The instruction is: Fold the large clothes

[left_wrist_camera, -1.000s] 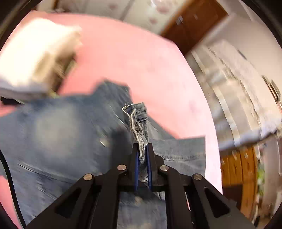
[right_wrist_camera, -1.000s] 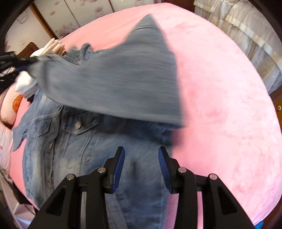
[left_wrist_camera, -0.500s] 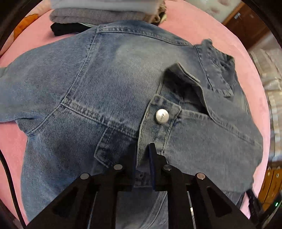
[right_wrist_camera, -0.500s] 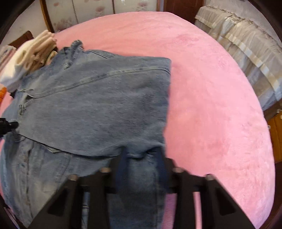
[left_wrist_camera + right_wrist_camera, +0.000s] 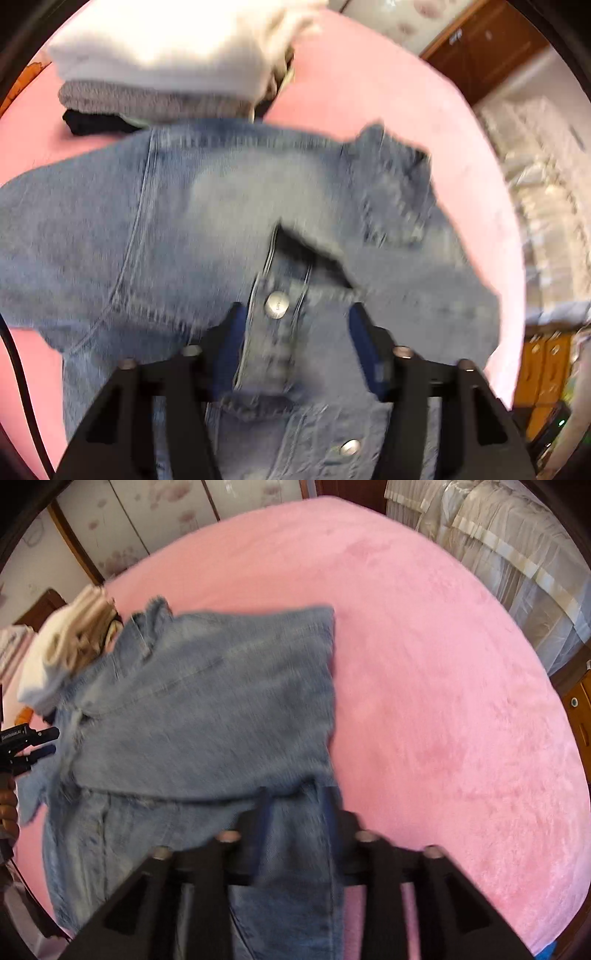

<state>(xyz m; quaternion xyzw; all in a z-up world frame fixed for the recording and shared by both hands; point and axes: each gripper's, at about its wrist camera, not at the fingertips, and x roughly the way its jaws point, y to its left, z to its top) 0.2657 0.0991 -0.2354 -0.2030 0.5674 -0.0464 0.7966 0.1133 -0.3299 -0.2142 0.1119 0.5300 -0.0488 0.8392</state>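
A blue denim jacket (image 5: 184, 221) lies spread on the pink bed (image 5: 369, 81). In the right wrist view one side of the jacket (image 5: 207, 709) is folded across its front. My left gripper (image 5: 295, 314) hovers just over the button placket, its jaws opening, with a metal snap button (image 5: 277, 304) and the denim strip between the blue pads but not pinched. It also shows at the left edge as the left gripper (image 5: 37, 742). My right gripper (image 5: 295, 797) is low over the jacket's lower edge, jaws opening, denim lying between the fingers without being pressed.
A stack of folded clothes (image 5: 166, 48), white on top, sits just beyond the jacket's collar, seen also as the stack (image 5: 62, 646). Bare pink bed (image 5: 443, 701) stretches to the right. Curtains (image 5: 498, 546) and a wooden cabinet (image 5: 480, 48) stand past the bed.
The left gripper carried a denim cuff across the jacket, came down, let it go and opened. The folded panel now lies flat. The right gripper's jaws narrowed, then spread again.
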